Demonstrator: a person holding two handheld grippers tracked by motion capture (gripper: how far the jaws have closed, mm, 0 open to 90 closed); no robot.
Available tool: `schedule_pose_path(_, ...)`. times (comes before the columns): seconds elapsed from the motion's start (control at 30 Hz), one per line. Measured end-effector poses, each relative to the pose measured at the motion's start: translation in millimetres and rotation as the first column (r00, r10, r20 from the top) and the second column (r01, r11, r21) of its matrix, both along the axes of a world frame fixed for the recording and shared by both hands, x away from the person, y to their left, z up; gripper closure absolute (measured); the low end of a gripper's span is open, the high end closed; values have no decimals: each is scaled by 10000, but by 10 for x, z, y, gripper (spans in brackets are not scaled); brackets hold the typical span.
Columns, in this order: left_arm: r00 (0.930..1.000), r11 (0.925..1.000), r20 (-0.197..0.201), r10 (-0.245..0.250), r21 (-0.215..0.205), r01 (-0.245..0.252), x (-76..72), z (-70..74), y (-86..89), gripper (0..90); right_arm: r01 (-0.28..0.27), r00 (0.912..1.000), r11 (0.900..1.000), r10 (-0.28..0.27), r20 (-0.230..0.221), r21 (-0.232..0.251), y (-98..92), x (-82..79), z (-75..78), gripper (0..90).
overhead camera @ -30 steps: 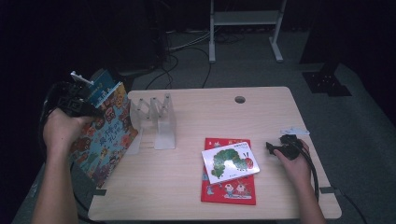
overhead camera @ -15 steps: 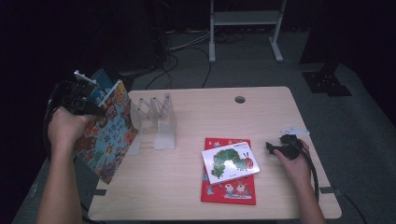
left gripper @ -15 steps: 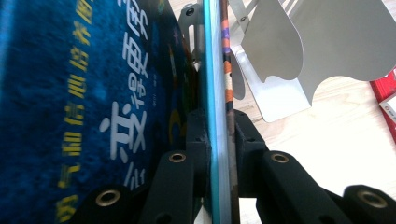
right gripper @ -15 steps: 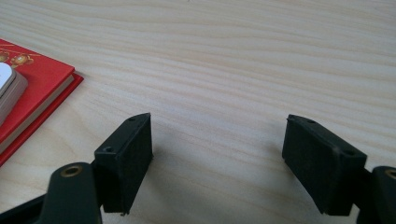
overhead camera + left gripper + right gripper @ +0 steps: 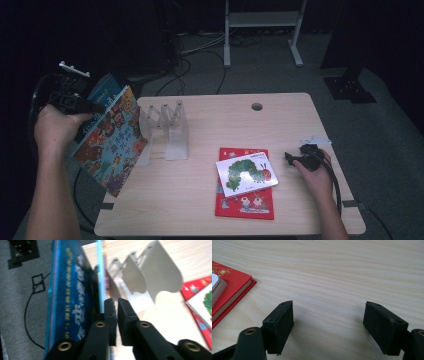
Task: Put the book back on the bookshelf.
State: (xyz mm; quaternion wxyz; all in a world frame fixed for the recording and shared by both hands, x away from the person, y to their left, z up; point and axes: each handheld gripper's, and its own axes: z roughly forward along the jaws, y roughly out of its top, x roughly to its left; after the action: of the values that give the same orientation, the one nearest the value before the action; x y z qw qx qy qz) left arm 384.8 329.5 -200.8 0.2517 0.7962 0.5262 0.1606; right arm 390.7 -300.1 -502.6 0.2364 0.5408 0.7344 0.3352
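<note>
Dark flooring is surrounding a pale wooden tabletop [image 5: 210,200], where the left gripper [image 5: 116,308] is holding a picture book [image 5: 112,142] up at its left edge.
Its jaws are clamping on the book's top edge after just closing further, and the book is hanging tilted below this gripper, partly off the tabletop. Just to the gripper's right, a clear plastic book rack [image 5: 167,130] is standing. The right gripper [image 5: 328,325] is resting low over bare wood with its jaws standing apart, nothing between them. A red book [image 5: 247,205] is lying flat just to its left, with a white caterpillar book [image 5: 245,172] lying on top.
</note>
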Motion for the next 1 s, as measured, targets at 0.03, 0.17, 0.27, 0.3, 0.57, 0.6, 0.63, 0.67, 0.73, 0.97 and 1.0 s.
schedule_pose_path(0.03,9999,9999,-47,-125,15,125,2,-18,-30,894,0,10000,10000,0,-4,0,0,0,0,235)
schedule_pose_path(0.17,9972,9973,-191,-718,-198,714,15,-133,-150,895,2,10000,10000,-2,-4,5,0,0,0,235)
schedule_pose_path(0.27,9929,9922,-68,-1189,-386,1185,13,-214,-241,894,1,10000,10000,-1,-7,11,-1,1,0,234)
schedule_pose_path(0.3,9907,9901,-113,-1359,-359,1354,13,-242,-280,886,-2,10000,10000,2,-8,8,-1,1,0,235)
schedule_pose_path(0.57,9679,9678,-207,-2506,-303,2499,-20,-460,-595,807,0,10000,10000,0,-11,11,-1,0,1,234)
schedule_pose_path(0.6,9654,9653,-200,-2601,-296,2595,-24,-492,-628,789,-9,10000,10000,9,-14,-9,-2,0,1,234)
schedule_pose_path(0.63,9624,9622,-188,-2711,-308,2705,-26,-524,-659,772,-10,10000,10000,10,-18,-7,-2,1,1,233)
schedule_pose_path(0.67,9595,9592,-165,-2814,-335,2807,-27,-560,-689,749,-15,10000,10000,15,-17,-10,-1,0,1,233)
schedule_pose_path(0.73,9538,9537,-210,-2997,-322,2990,-25,-637,-745,706,-15,10000,10000,15,-14,-15,-1,0,1,234)
schedule_pose_path(0.97,9251,9248,-320,-3784,-547,3764,-13,-947,-913,594,-241,9997,9997,241,28,-2,24,-32,8,301)
schedule_pose_path(1.0,9215,9215,-357,-3867,-537,3846,-10,-991,-933,586,-305,9995,9995,305,-23,-8,37,-48,17,327)
